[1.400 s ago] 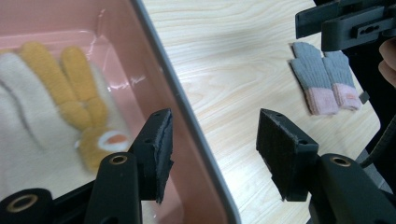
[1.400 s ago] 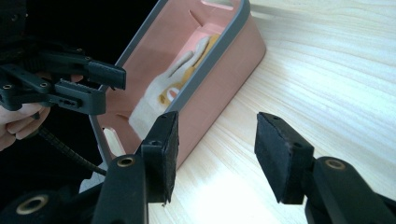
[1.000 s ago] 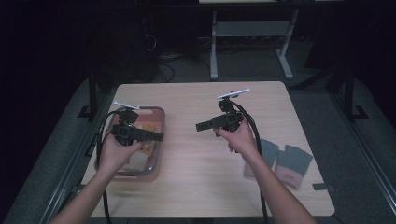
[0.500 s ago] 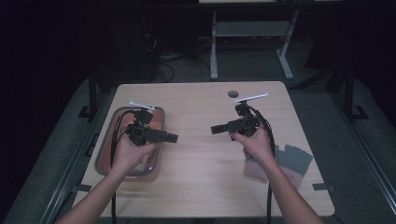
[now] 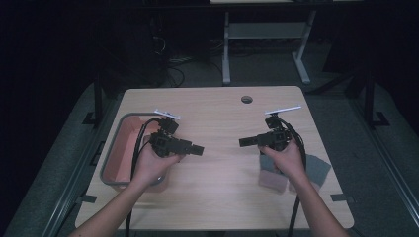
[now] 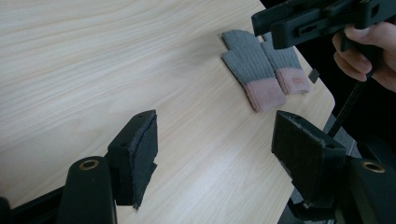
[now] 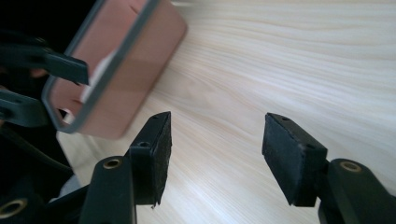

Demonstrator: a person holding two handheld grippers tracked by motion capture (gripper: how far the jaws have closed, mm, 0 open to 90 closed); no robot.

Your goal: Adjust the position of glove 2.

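Both grippers hover above the wooden bench [image 5: 217, 197], pointing toward each other. The left gripper [image 6: 215, 144] has its jaws wide apart with nothing between them, and the right gripper [image 7: 215, 154] likewise. A pair of grey gloves with pink cuffs [image 6: 264, 70] lies flat near the bench's right edge, under the right hand [image 5: 286, 160]. A pink bin with a grey rim [image 5: 121, 148] sits on the bench's left side, beneath the left hand [image 5: 150, 165].

Your left claw [image 5: 197, 148] and right claw [image 5: 244, 142] point at each other, well apart, both level above the bench. Each claw's jaws stand wide apart, gripping nothing. Your forearms angle inward.
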